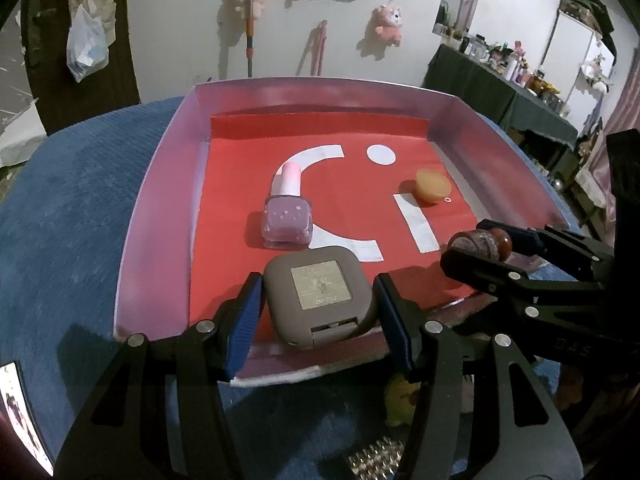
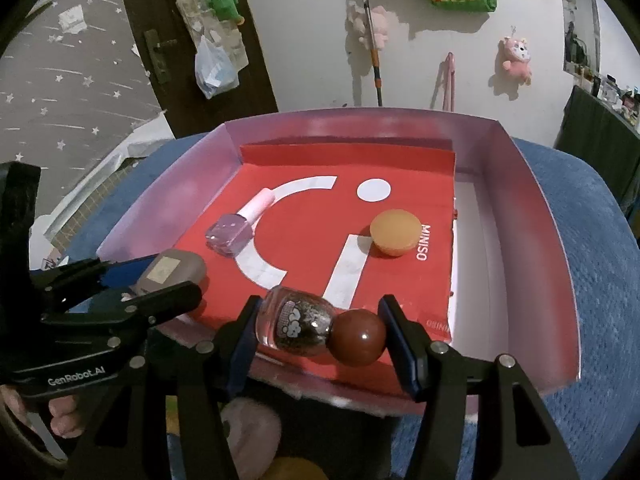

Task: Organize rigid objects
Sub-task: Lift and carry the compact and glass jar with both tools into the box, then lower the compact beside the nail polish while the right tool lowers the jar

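STEP: placing into tray [image 1: 160,184] | LEFT: left gripper [image 1: 318,312] closed on grey compact case [image 1: 320,300], over tray's near edge | RIGHT: right gripper [image 2: 320,330] clamping brown-capped nail polish bottle [image 2: 316,330] lengthwise, near edge | NEXT: lower, release clear of pink nail polish [image 1: 286,216], orange disc [image 2: 396,236]

Glossy glass bottle [image 2: 294,326]; matt plastic compact [image 1: 316,300].

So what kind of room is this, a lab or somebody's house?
Most likely a home, perhaps a bedroom. Plush toys such as the pink plush toy hang on the wall, a dark wooden door has bags hung on it, and a cluttered side table holds bottles.
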`<state>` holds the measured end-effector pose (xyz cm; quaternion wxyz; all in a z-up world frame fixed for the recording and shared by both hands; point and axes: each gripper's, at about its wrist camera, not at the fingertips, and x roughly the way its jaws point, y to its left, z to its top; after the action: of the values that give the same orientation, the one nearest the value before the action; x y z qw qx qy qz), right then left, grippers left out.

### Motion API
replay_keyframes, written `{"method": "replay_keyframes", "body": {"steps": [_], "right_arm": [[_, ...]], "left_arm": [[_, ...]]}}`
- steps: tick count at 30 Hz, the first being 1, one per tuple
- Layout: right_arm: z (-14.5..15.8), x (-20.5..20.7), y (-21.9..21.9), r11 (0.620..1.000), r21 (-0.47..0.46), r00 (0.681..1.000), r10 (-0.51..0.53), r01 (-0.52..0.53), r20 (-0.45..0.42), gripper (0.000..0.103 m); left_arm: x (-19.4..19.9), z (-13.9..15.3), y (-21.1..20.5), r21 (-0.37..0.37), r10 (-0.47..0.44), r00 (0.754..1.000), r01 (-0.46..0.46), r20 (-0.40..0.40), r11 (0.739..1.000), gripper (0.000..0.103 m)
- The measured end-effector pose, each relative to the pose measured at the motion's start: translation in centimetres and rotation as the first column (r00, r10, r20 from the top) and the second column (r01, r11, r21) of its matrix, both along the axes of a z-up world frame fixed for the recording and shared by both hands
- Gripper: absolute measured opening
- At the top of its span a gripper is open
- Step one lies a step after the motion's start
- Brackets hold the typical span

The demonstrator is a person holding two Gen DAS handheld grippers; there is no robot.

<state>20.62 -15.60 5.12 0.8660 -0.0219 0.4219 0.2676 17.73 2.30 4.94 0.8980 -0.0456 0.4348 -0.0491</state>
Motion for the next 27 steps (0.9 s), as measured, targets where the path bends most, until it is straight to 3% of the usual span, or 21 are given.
{"method": "replay_keyframes", "body": {"steps": [10, 27], "right_arm": [[-0.5, 2.3, 0.8, 0.999, -0.031, 1.0, -0.008, 0.008, -0.021, 0.061], [-1.5, 4.8, 0.1, 0.996, -0.034, 0.996, -0.078, 0.077, -0.042, 0.061]], "left_arm": [[2.8, -1.1, 0.7, 0.007, 0.02, 0.999, -0.02, -0.049, 1.0, 0.054], [4.4, -2.2, 0.8, 0.016, 0.045, 0.997, -0.044, -0.061, 0.999, 0.054]]}}
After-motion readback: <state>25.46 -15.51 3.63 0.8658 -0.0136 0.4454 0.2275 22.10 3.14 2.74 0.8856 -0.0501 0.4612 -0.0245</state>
